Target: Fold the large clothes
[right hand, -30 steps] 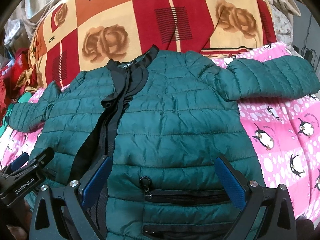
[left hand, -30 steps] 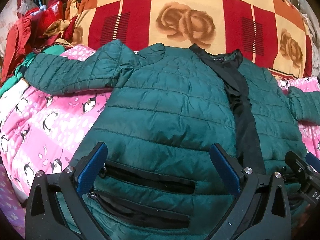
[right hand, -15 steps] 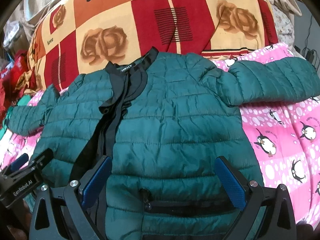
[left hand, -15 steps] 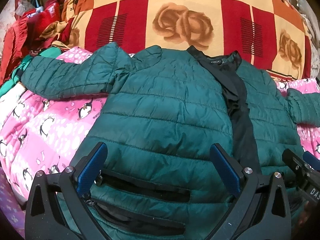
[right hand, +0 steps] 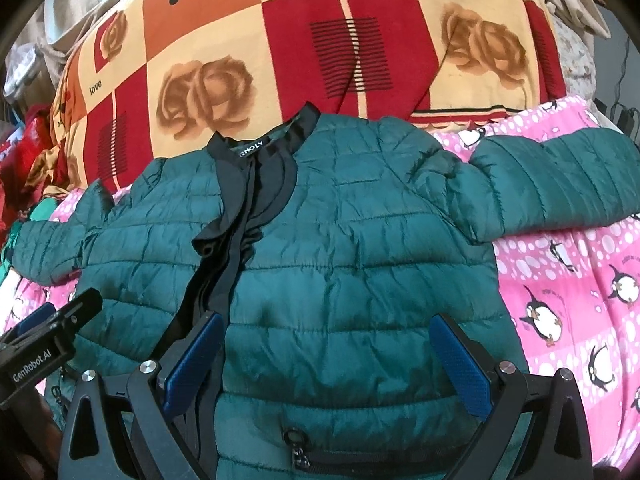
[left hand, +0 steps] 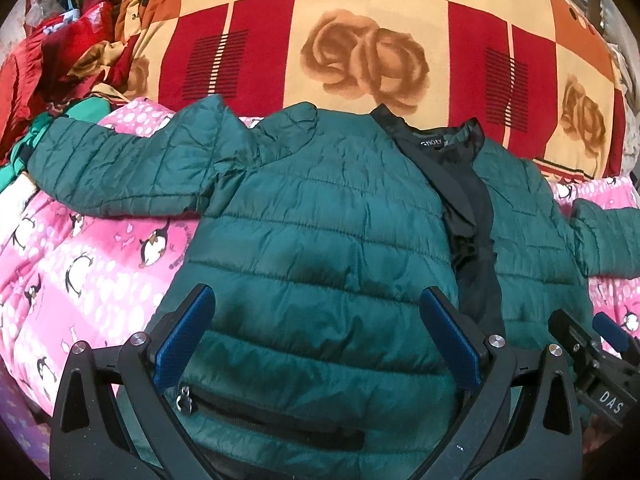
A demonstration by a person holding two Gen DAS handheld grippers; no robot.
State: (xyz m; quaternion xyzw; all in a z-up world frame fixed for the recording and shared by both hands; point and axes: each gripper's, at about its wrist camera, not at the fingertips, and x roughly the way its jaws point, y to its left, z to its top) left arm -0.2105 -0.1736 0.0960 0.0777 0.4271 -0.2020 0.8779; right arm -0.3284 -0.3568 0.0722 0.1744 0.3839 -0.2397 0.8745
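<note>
- A dark green quilted jacket [left hand: 320, 232] lies front side up on a pink blanket [left hand: 80, 264] printed with penguins and white dots, apparently covering a bed.
- The jacket's long axis runs away from both cameras: the hem is nearest the claws, and the black collar [right hand: 256, 148] with its small white label points toward the far end.
- Behind the collar sits a large bulky quilt [right hand: 360, 40] in red, orange and cream squares, with brown roses and the word "love".
- Both sleeves stretch out sideways across the blanket, one sleeve [left hand: 120, 172] to the left, the other sleeve [right hand: 560, 184] to the right.
- The front opening, edged in black, runs from collar down toward the hem and gapes slightly.
- A zipped pocket [left hand: 272, 420] lies close to the left claw; another pocket zip pull [right hand: 298, 450] sits near the right claw.
- The left claw [left hand: 316, 344] is spread wide above the jacket's lower front, gripping nothing.
- The right claw [right hand: 328, 364] is likewise spread wide over the other lower half, gripping nothing.
- A heap of red and green clothes [left hand: 48, 68] is piled at the far left.
- No container is in view.
</note>
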